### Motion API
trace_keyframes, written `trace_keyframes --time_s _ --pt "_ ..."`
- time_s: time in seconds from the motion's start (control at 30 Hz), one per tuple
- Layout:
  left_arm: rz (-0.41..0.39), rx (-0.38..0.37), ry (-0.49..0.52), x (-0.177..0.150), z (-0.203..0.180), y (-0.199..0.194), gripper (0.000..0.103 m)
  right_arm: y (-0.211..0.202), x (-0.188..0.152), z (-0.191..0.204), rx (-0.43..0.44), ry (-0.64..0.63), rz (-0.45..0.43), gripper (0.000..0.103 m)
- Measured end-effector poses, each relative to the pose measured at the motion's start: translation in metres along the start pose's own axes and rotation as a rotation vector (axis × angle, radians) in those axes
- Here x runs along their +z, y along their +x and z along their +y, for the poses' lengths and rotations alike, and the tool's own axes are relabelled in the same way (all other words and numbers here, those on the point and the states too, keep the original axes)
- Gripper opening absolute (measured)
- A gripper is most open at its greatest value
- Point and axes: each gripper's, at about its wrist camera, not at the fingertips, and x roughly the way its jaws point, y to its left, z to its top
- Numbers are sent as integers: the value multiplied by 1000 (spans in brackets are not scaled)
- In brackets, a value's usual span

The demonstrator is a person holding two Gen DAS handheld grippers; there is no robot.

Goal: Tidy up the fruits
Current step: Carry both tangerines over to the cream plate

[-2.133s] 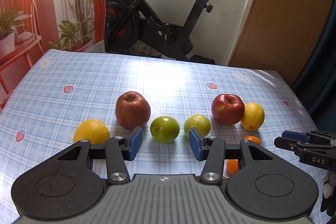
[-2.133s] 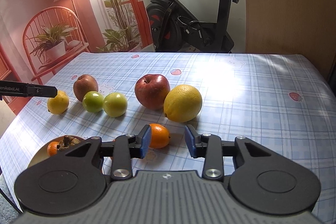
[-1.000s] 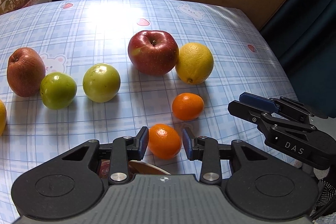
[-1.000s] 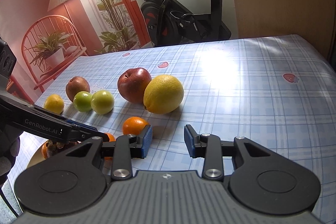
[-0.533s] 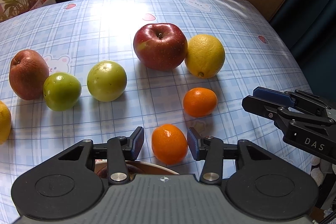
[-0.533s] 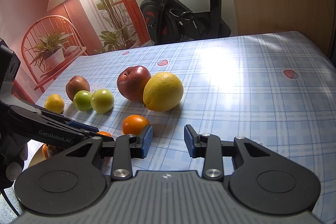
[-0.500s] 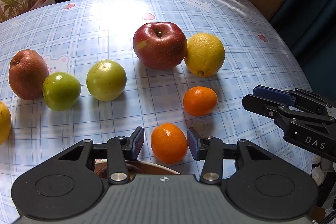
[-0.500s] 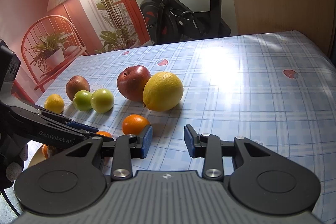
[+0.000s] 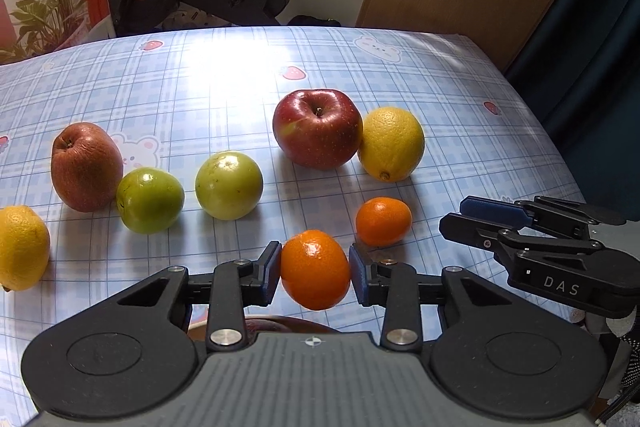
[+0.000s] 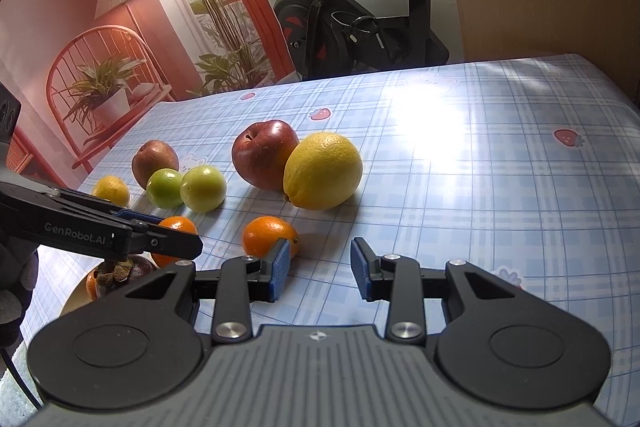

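Through the left wrist camera we see our left tongs [image 9: 315, 270] closing, blue pads against both sides of a small orange [image 9: 315, 269]. It sits between them above the counter [image 9: 200, 83] with its blue plaid cloth, over the rim of a brown bowl [image 9: 288, 323] that is mostly hidden by the tool. A second small orange [image 9: 383, 221] lies just beyond on the cloth. Farther back a red apple [image 9: 317, 127] touches a large lemon [image 9: 391, 143]; to the left sit two green fruits [image 9: 229, 184], a duller apple [image 9: 86, 167] and another lemon [image 9: 22, 247] at the frame edge. Our right tongs [image 9: 480, 215] reach in from the right.

From the right wrist camera, the right tongs [image 10: 318, 269] stand narrowly apart with nothing between the pads (only bare cloth shows in the gap). The loose orange [image 10: 269, 235] lies just behind the left pad. The left tongs [image 10: 176, 241] enter from the left, gripping the held orange [image 10: 176, 225] above a bowl [image 10: 76, 301] containing a dark mangosteen [image 10: 124, 271].
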Motion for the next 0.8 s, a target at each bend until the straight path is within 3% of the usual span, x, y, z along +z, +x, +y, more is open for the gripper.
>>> trace_keyframes --time_s 0.4,0.53,0.7,0.8 --pt "-128 87 -66 3 33 -50 39 34 11 29 27 -97 43 39" --pt "-148 91 -79 0 43 -63 39 44 15 34 34 -104 60 45" --pt "-150 82 -104 -11 53 -72 39 55 14 40 40 -115 101 45" --pt "-144 77 -113 -22 58 -77 39 57 10 42 39 -113 108 40"
